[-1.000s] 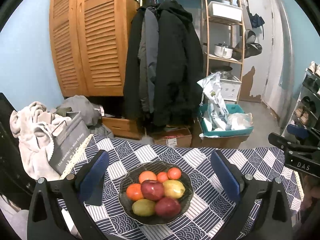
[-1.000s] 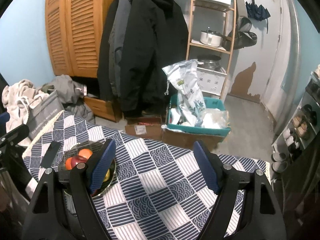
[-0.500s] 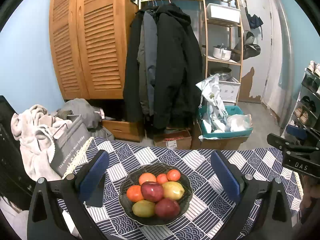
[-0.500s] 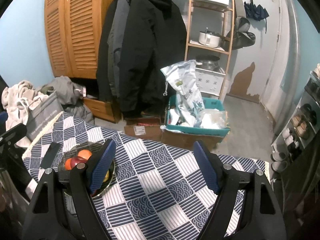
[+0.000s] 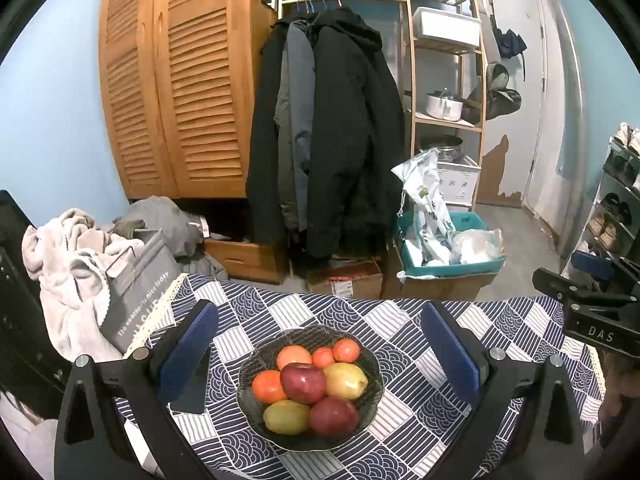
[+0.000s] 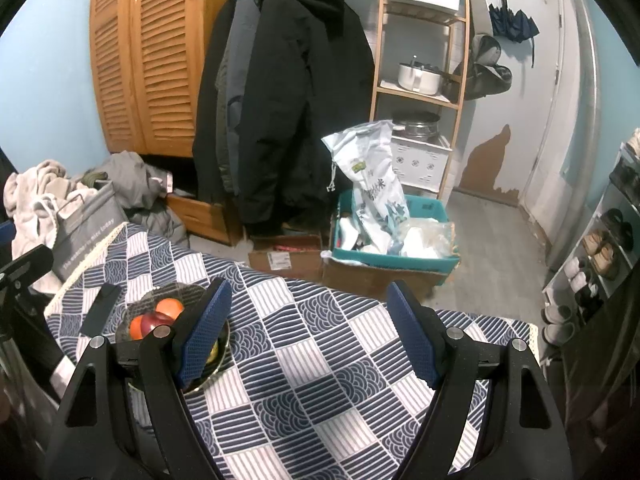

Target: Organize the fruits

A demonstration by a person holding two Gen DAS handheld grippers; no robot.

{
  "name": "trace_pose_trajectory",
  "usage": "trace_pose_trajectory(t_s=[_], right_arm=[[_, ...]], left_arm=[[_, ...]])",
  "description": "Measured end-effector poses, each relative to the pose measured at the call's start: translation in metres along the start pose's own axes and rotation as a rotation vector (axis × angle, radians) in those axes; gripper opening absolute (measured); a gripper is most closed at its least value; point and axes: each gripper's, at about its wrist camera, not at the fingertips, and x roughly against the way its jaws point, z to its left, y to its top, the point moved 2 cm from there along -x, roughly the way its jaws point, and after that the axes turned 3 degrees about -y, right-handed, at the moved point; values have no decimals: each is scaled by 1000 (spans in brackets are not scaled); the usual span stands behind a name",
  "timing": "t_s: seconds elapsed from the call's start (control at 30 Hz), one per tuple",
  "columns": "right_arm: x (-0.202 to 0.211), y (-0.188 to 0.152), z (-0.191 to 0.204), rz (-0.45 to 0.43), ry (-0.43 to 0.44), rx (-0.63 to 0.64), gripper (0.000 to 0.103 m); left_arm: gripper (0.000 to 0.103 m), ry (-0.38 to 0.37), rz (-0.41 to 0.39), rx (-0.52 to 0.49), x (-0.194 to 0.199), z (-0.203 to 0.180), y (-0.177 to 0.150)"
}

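A dark glass bowl (image 5: 372,396) sits on the blue-and-white patterned tablecloth (image 5: 420,412). It holds several fruits: red apples (image 5: 303,382), oranges (image 5: 294,356) and yellow-green mangoes (image 5: 346,380). My left gripper (image 5: 320,356) is open and empty, its blue pads on either side of the bowl, held above it. My right gripper (image 6: 308,328) is open and empty over the bare cloth to the right of the bowl (image 6: 160,300), which its left finger partly hides. The right gripper's body shows at the right edge of the left wrist view (image 5: 592,312).
A black flat device (image 6: 100,308) lies on the cloth left of the bowl. A grey bag (image 5: 136,292) and a pile of laundry (image 5: 68,248) stand past the table's left edge. Coats, a wooden wardrobe, a shelf and a teal crate (image 6: 396,236) stand behind.
Both grippers have pulled back and risen slightly, so the bowl sits a little lower in the views. Both stay open. The fruits have not moved.
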Motion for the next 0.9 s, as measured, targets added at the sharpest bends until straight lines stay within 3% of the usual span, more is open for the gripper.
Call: trace_pose_trajectory(t_s=[0.9], right_arm=[[0, 0, 0, 1, 2, -1, 79]], left_arm=[[102, 20, 7, 8, 6, -9, 0]])
